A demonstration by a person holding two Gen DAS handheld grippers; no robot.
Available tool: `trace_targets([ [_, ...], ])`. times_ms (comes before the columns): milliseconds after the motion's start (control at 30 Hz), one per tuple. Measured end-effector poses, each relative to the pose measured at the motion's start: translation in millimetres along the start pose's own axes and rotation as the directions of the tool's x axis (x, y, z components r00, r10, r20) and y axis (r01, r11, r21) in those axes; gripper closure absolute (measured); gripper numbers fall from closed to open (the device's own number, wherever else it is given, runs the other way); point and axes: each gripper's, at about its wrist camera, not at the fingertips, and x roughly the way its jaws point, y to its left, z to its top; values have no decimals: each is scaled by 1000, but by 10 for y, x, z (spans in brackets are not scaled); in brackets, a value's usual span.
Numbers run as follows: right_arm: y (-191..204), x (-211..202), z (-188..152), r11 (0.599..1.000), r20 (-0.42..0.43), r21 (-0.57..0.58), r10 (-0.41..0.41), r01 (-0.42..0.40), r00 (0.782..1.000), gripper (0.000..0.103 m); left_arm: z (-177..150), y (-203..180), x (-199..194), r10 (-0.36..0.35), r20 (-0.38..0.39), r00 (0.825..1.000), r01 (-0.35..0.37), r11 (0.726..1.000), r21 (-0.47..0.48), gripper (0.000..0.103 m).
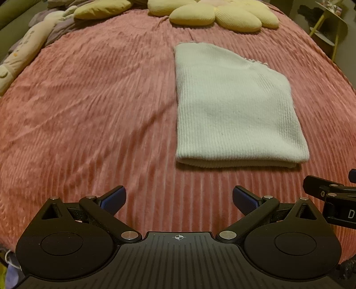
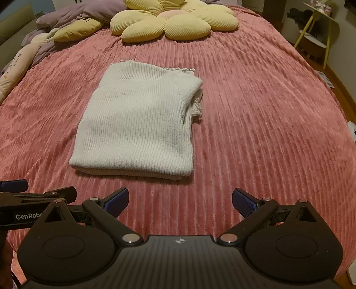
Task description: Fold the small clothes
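Both the left claw (image 1: pixel 179 200) and right claw (image 2: pixel 180 201) gape empty near the folded white sweater (image 2: pixel 138 124).

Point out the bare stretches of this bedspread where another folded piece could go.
Free: the pink bedspread right of the folded white knit top, the wide stretch left of it, and the strip between it and both open grippers. Crowded: the head end, with the yellow flower cushion and purple bedding.
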Motion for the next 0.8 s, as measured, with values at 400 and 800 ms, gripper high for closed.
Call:
trace_targets([
  [400,-41,-10,11,1000,-5,10,0,1,1000,4,19,-22,4,-10,-13,1000,10,1000,-6,0],
  [800,-42,-33,14,1000,-2,8,3,-3,1000,4,22,-35,14,-18,-22,1000,18,1000,-9,0],
])
